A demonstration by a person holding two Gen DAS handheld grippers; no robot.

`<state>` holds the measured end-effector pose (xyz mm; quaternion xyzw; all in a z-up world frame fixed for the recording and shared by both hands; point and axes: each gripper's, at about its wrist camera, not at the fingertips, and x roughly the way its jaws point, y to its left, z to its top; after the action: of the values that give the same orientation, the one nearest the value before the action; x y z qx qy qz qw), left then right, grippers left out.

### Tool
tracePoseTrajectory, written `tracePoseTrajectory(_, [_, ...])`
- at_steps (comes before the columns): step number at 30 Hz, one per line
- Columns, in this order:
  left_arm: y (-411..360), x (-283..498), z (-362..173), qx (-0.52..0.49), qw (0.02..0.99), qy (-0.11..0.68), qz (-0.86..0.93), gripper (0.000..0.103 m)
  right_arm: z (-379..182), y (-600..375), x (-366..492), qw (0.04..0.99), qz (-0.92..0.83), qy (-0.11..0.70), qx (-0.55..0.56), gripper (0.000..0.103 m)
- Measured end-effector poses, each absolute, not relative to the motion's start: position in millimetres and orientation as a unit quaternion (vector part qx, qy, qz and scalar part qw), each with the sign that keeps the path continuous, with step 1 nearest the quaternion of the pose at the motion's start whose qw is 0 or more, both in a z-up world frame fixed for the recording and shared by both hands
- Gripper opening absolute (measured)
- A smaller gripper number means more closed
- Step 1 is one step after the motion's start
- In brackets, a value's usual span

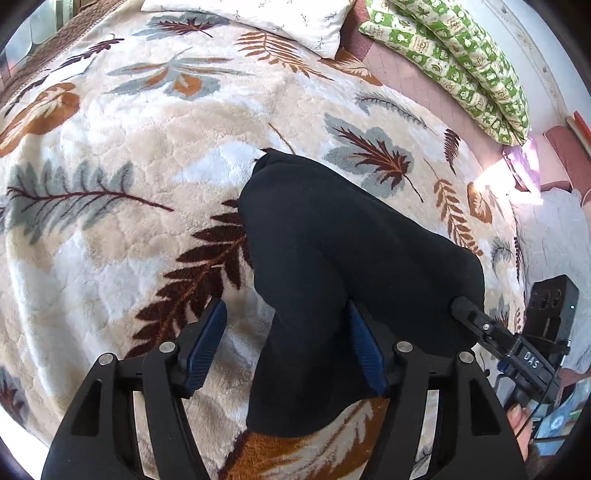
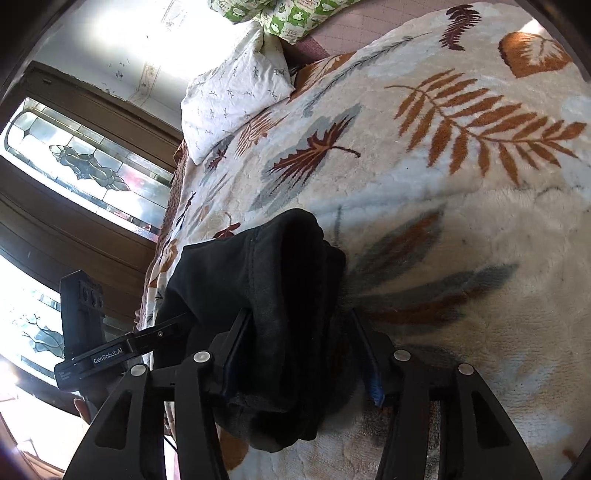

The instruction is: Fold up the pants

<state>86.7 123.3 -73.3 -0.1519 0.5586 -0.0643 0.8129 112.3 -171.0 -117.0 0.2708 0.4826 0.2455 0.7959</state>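
The black pants lie folded into a short thick bundle on the leaf-patterned blanket. My left gripper is open just above them, its right blue pad against the fabric and its left pad over bare blanket. In the right wrist view the pants bulge up between the wide-apart fingers of my right gripper, which holds the bundle's edge. The right gripper's tip also shows in the left wrist view, pressed into the pants' right end.
A white pillow and a green patterned quilt lie at the head of the bed. A dark wooden frame with stained glass stands beside the bed. The blanket spreads wide to the left of the pants.
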Motion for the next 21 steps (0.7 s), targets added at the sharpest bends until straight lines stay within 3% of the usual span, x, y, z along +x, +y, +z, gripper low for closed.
tracePoseTrajectory(7, [113.8,53.5,-47.0,-0.129,0.828,0.544,-0.042,0.067,-73.1,-179.7,87.6,0.827,0.210,0.465,0.236,0.058])
tracePoseTrajectory(11, [97.1,28.6,-34.3,-0.100,0.844,0.526,-0.025,0.067,-42.6,-179.8,57.1,0.851,0.177,0.454,0.196,0.087])
tracePoseTrajectory(14, [79.3,13.4,-34.4,-0.064,0.850,0.523,-0.014,0.067,-31.6,-176.8,30.3,0.869,0.127,0.452,0.158,0.101])
tracePoseTrajectory(21, [46.0,-20.8,-37.8,-0.010,0.873,0.488,0.010,0.067,-31.8,-172.7,-30.2,0.889,0.035,0.447,0.091,0.103])
